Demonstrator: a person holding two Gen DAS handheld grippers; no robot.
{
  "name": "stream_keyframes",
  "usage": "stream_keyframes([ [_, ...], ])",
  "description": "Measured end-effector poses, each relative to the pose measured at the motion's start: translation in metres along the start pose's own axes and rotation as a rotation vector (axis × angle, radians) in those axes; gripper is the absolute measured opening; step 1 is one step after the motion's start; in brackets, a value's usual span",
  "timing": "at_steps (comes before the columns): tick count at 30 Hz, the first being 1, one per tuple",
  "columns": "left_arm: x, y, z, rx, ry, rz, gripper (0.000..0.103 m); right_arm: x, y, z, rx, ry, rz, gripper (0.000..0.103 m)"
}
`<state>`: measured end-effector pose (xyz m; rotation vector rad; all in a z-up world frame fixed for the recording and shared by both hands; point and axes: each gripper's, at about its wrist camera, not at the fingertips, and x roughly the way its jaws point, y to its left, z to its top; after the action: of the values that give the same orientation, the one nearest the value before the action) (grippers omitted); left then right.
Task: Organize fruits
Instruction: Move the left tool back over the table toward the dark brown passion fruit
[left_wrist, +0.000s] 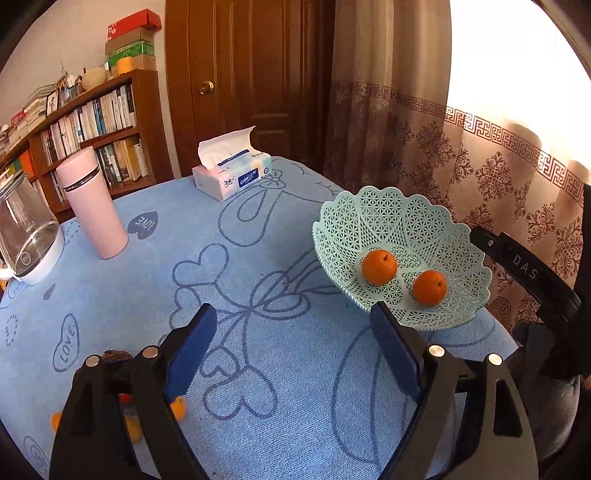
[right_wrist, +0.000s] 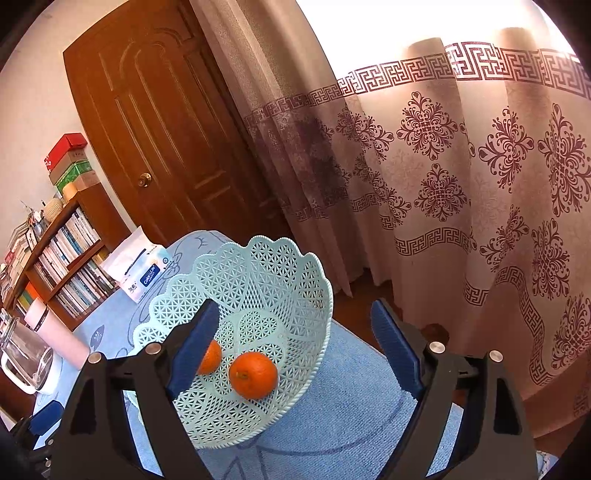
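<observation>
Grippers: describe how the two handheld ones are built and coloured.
Both match: the left gripper and right gripper each have black angular plastic arms joined by silver round pins, ending in flat blue ribbed pads. Seen from the left wrist view, the right gripper's black body bears white letters "DAS". No cables or sleeves show.

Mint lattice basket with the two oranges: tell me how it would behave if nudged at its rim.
The basket looks like thin perforated plastic, so probably light and apt to slide on the cloth. Its flared rim may flex or tip. The round oranges would likely roll inside.
</observation>
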<state>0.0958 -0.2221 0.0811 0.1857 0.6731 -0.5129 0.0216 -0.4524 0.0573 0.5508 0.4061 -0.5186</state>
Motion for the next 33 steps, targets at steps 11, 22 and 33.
stream_keyframes([
  [11,-0.022,0.051,-0.011,-0.086,-0.013,0.086,0.084,0.000,0.003,-0.001,-0.015,0.000,0.004,0.086],
  [22,-0.040,0.105,-0.027,-0.182,-0.012,0.171,0.084,0.000,0.004,-0.001,-0.024,-0.002,0.004,0.086],
  [33,-0.057,0.160,-0.044,-0.270,0.002,0.279,0.084,0.000,0.005,-0.002,-0.036,-0.003,0.006,0.086],
])
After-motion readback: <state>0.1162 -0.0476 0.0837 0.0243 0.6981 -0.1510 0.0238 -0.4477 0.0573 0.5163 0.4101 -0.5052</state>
